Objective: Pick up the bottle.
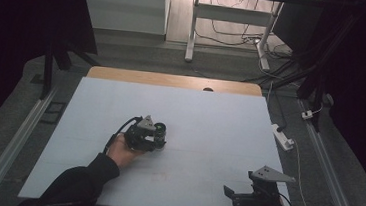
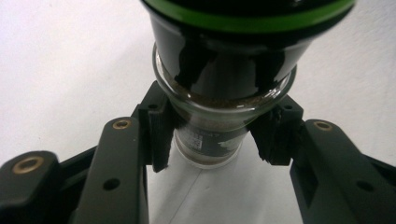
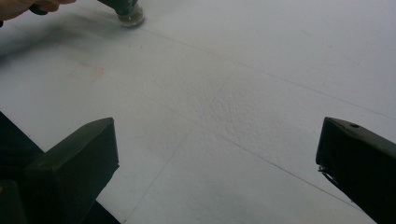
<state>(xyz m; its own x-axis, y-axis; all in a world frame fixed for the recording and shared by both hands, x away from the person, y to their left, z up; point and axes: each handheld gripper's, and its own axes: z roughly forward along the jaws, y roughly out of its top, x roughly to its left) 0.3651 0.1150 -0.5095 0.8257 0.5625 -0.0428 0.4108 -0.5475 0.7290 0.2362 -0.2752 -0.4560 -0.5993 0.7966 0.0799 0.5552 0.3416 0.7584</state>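
Note:
A small glass jar point(image 2: 208, 140) with a black cap and a green ring holds brown powder. My left gripper point(image 2: 210, 135) is shut on its lower body, both pads pressed against the glass. In the high view the jar point(image 1: 161, 129) and the left gripper point(image 1: 157, 138) are at the middle left of the pale board point(image 1: 210, 115). The jar's glass base point(image 3: 130, 17) rests on or just above the board; I cannot tell which. My right gripper point(image 1: 231, 195) is near the front right edge, open, with nothing between its jaws point(image 3: 219, 154).
The board lies on a wooden table whose far edge point(image 1: 173, 80) shows. A faint reddish mark point(image 3: 86, 71) is on the board near the front. On the floor to the right lie a white power strip point(image 1: 283, 137) and cables. A white desk frame point(image 1: 193, 28) stands behind.

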